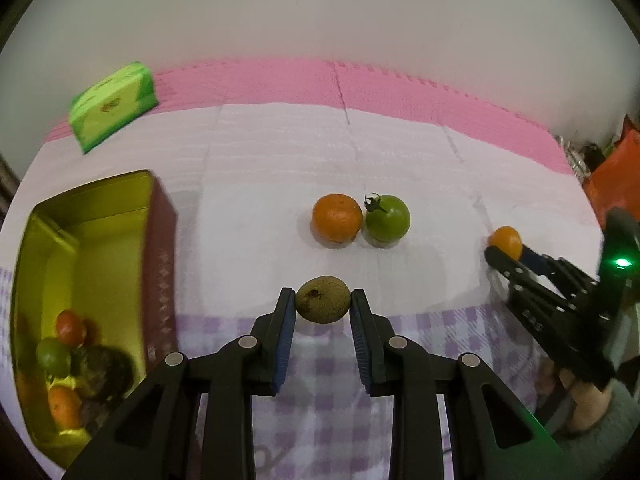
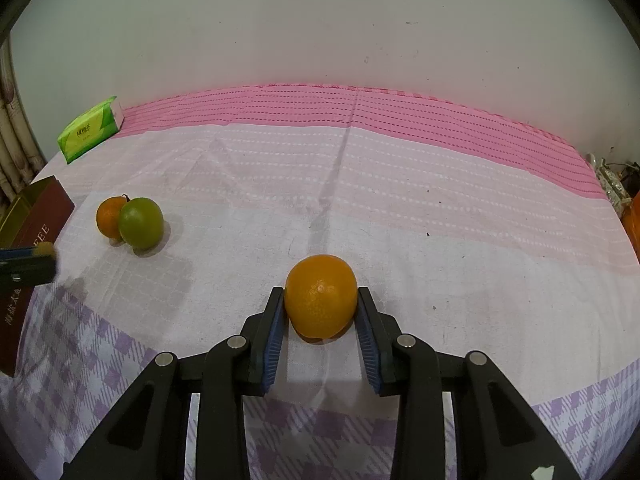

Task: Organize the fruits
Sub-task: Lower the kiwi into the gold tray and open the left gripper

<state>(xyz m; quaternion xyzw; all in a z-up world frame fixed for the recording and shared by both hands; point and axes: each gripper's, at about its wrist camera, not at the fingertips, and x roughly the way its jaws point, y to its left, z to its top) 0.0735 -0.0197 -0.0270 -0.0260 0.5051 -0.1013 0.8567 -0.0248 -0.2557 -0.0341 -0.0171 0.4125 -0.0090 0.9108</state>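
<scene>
Soft, even indoor light, faint shadows, strong fisheye bending with dark corners; left view slightly blurred.

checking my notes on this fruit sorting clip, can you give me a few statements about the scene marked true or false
1. The left gripper is shut on a brownish-green oval fruit. True.
2. The right gripper is empty. False: it grips a round orange citrus fruit.
3. The gold-lined rectangular tin already holds several fruits. True.
4. The round green tomato lies far from the loose round orange. False: they touch.
5. The green tissue pack sits inside the tin. False: it lies on the cloth near the wall.
</scene>
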